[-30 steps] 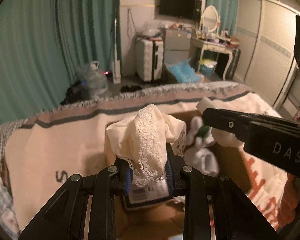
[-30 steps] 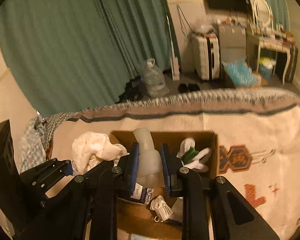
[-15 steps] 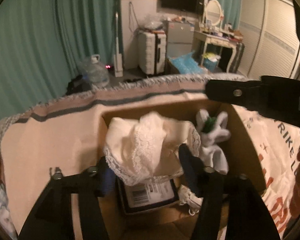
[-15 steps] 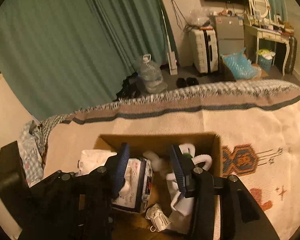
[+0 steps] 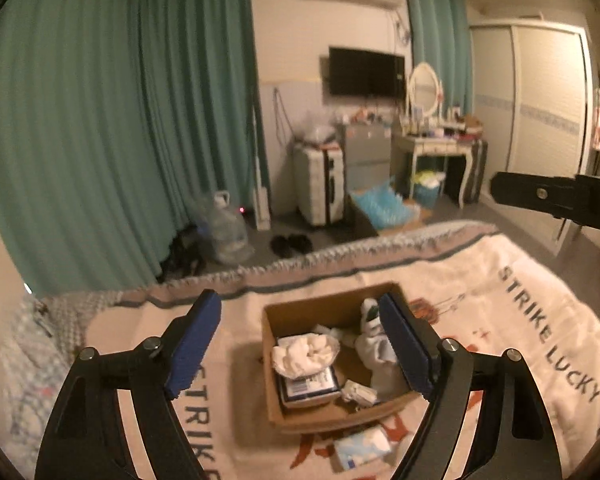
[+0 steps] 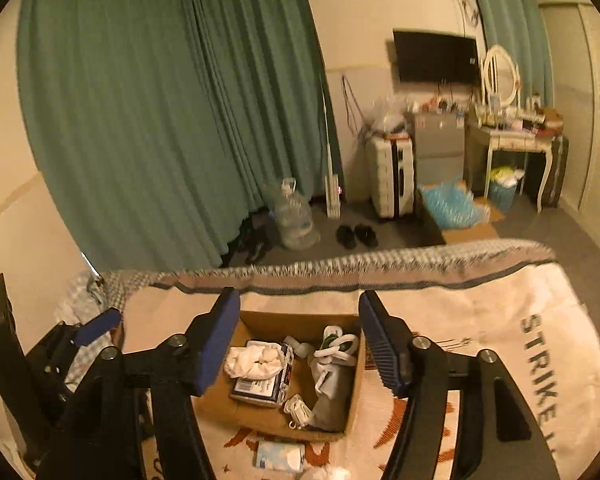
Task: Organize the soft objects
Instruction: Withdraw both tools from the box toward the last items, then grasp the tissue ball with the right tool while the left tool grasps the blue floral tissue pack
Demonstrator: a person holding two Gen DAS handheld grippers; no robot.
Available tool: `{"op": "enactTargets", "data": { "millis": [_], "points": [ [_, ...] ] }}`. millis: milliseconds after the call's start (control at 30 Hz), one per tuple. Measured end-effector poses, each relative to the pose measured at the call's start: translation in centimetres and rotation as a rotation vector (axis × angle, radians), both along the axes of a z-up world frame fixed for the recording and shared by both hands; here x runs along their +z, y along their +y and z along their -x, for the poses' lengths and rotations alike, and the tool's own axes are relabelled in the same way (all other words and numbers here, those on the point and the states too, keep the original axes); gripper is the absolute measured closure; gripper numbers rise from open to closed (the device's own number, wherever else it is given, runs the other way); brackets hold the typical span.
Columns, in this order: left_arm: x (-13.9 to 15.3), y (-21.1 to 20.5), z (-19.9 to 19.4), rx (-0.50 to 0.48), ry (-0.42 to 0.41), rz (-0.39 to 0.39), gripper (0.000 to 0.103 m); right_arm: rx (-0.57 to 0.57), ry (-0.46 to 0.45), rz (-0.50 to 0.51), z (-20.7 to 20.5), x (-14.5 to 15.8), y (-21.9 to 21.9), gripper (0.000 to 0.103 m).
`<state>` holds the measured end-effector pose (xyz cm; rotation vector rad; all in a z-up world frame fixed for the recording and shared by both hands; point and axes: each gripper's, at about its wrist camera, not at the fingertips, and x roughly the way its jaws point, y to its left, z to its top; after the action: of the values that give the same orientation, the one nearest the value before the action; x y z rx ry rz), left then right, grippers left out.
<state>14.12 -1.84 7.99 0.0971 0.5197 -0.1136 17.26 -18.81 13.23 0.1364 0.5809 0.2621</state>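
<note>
Both tools [image 5: 300, 344] [image 6: 298, 336] have just lifted and opened – empty – above the box [image 5: 380, 410] holding lace cloth [image 5: 306, 350].

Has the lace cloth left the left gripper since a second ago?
Yes. The left gripper, jaws just opened and empty, has pulled up and back from the cardboard box; the lace cloth lies inside.

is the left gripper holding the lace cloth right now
No, the left gripper stands open with nothing between its pads, while the lace cloth lies in the cardboard box.
</note>
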Motion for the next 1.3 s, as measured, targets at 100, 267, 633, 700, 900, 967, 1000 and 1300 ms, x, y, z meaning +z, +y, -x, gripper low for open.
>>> {"op": "enactTargets", "data": {
  "millis": [100,267,633,700,900,967,1000,1300],
  "points": [
    [2.2,0.1,3.9,0.007,-0.063,-0.003,0.011,-0.009,-0.043,0.018,4.0,2.4,-0.7,0.023],
    [4.1,0.1,8.9,0.025,-0.118,-0.003,0.009,-0.018,-0.108,0.112,10.4,3.7,-0.3,0.008],
    [-0.4,0.3,11.8,0.115,-0.099,0.032,0.009,-0.03,-0.106,0.2,15.1,-1.5,0.8,0.0],
    [-2.1,0.3,11.4,0.124,-0.077,0.036,0.009,-0.021,-0.077,0.185,14.6,-3.2,0.7,0.0],
    [-8.0,0.1,9.5,0.137,-0.02,-0.007,0.009,0.008,0.026,0.197,11.8,-9.9,1.4,0.0],
    [-9.9,0.3,8.6,0.147,0.011,-0.011,0.009,0.02,0.058,0.207,10.8,-12.3,1.9,0.0],
    [-10.8,0.4,8.0,0.156,0.032,-0.01,0.009,0.024,0.075,0.206,10.3,-13.3,2.1,0.0],
    [-17.3,1.4,4.5,0.187,0.174,-0.019,0.01,0.04,0.225,0.14,5.7,-22.3,3.7,0.0]
  ]
}}
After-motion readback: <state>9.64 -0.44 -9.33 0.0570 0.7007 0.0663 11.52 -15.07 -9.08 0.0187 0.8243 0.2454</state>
